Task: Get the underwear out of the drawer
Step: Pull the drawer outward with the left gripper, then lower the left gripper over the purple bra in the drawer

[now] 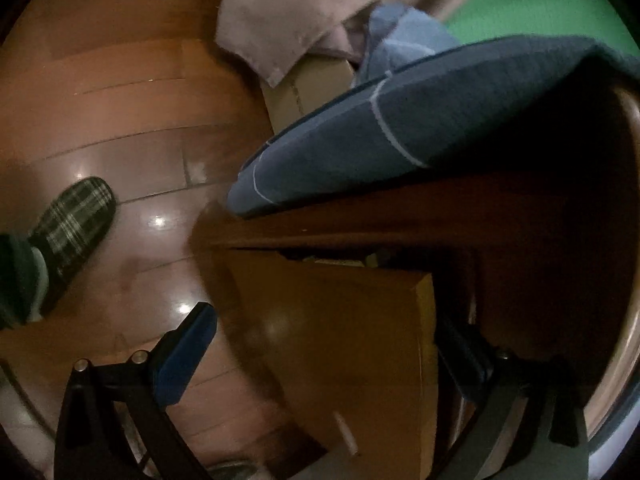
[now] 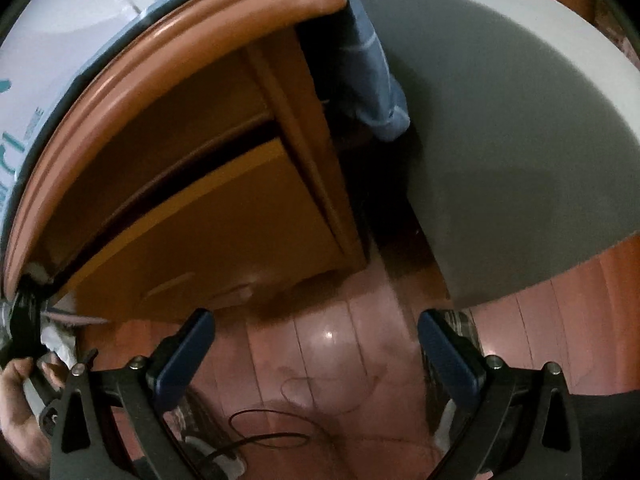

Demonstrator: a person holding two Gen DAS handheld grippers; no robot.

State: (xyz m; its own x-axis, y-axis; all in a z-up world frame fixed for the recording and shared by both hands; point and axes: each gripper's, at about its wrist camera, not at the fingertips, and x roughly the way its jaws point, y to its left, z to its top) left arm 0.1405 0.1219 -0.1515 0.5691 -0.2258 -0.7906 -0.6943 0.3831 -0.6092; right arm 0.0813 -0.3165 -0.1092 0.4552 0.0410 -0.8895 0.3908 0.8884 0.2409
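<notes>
The left gripper (image 1: 320, 360) was closest to its camera, with its two blue fingers (image 1: 186, 354) set wide apart and nothing between them but the drawer (image 1: 340, 320). One finger was over the floor (image 1: 120, 120) and the other was in the dark gap on the far side of the drawer front. The drawer was pulled out a little from the wooden cabinet (image 1: 400, 216), and a thin dark slot showed at its top edge. The underwear (image 1: 400, 132), blue with thin pale lines, lay on top of the cabinet and hung over its edge, above the drawer and not touching either gripper. Behind it sat a pink cloth (image 1: 288, 12) draped on a brown box (image 1: 304, 88). A foot in a checked slipper (image 1: 72, 224) stood on the shiny floor, well away from the cabinet. In the other view, the right gripper (image 2: 316, 356) was also spread wide and held nothing. It hung over the floor just in front of the drawer. A corner of the underwear drooped down the side of the cabinet there. A big gray round shape (image 2: 500, 140) stood beside the cabinet. A thin black cord (image 2: 268, 428) curled on the floor near the gripper. A hand (image 2: 20, 412) showed at the left edge, holding a black handle.
</notes>
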